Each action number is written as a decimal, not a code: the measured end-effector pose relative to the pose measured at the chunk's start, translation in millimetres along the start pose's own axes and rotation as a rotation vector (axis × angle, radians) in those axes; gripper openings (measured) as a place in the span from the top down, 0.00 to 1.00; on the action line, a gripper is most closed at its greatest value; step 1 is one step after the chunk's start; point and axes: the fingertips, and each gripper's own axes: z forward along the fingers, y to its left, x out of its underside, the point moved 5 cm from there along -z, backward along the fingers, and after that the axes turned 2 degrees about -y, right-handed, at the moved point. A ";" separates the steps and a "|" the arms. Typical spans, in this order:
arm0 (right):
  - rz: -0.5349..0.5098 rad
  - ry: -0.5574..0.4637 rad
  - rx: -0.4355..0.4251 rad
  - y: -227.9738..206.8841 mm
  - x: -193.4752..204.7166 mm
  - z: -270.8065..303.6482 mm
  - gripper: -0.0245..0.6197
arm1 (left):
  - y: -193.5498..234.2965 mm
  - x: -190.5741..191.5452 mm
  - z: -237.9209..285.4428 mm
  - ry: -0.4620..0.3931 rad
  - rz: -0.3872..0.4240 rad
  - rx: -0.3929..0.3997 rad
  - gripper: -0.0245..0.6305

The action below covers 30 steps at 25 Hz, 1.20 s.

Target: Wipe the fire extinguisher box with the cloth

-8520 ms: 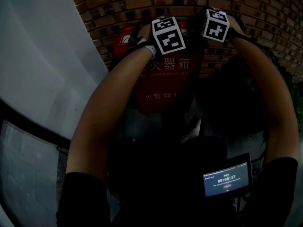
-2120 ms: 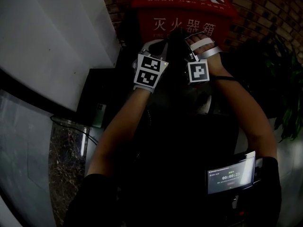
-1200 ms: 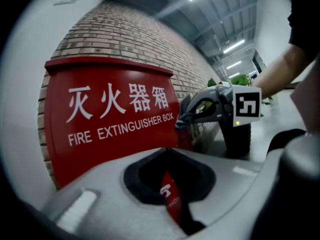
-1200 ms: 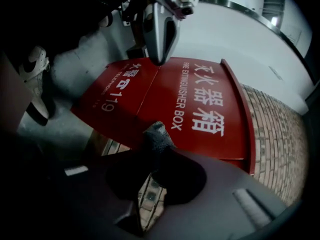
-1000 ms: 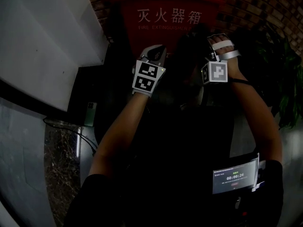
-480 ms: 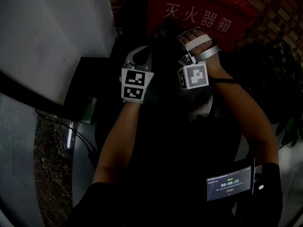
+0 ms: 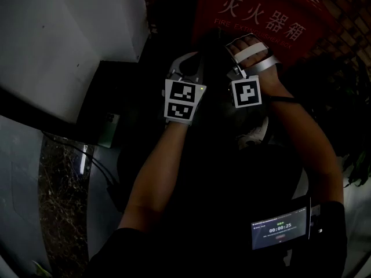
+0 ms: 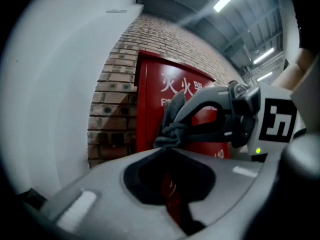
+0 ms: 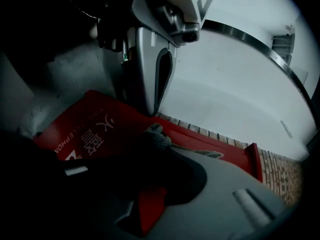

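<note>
Both tools work as a pair here. The left gripper point(image 8: 166, 145) has its jaws drawn together on a bunched fold of the dark grey cloth point(image 8: 172, 133). The right gripper point(image 9: 159, 142) is likewise closed on a tuft of the same cloth, which shows at its jaw tips near the middle of its own view. In the head view the two sit side by side in the upper middle of the frame, their marker cubes facing the camera and the cloth a dark mass between and just beyond them. The pinch from both sides probably keeps the cloth spread as a pad rather than hanging limp from one corner. The red fire extinguisher box point(image 7: 264, 17) fills the upper right of the head view, standing against the brick wall point(image 8: 112, 109), with a white wall panel point(image 7: 64, 39) taking up the upper left. The grippers are low on the box's front, below its white lettering. Whether the cloth touches the red face cannot be told in this dim light, though the left gripper view shows it right in front of the panel. Both forearms reach forward together, which suits a sweep across the front. A small lit screen point(image 7: 280, 230) is strapped to the right forearm at lower right.
</note>
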 end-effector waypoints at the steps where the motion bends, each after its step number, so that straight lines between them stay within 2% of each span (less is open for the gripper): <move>1: 0.005 0.007 -0.007 4.7 4.1 -3.4 0.87 | -7.3 -1.3 1.5 -0.008 -0.009 0.017 0.96; 5: 0.029 0.037 -0.045 25.6 26.0 -19.6 0.87 | -42.2 1.6 3.8 -0.001 -0.058 0.096 0.96; 8: 0.045 0.070 -0.054 38.4 45.0 -33.8 0.87 | -61.5 4.8 3.4 0.002 -0.006 0.131 0.96; 14: 0.072 0.142 -0.062 62.8 80.3 -59.7 0.87 | -87.8 6.2 1.7 0.004 0.001 0.191 0.96; 21: 0.085 0.223 -0.128 102.8 124.4 -93.3 0.87 | -116.4 14.5 0.4 0.021 0.101 0.261 0.96; 25: 0.105 0.269 -0.169 123.9 148.0 -110.8 0.87 | -121.0 22.3 1.4 0.042 0.120 0.273 0.96; 28: 0.241 0.275 -0.140 124.5 149.1 -119.0 0.87 | -115.2 25.7 2.1 0.053 0.126 0.253 0.96; 30: 0.443 0.246 -0.079 111.9 136.7 -122.0 0.87 | -106.0 26.4 0.7 0.050 0.112 0.230 0.96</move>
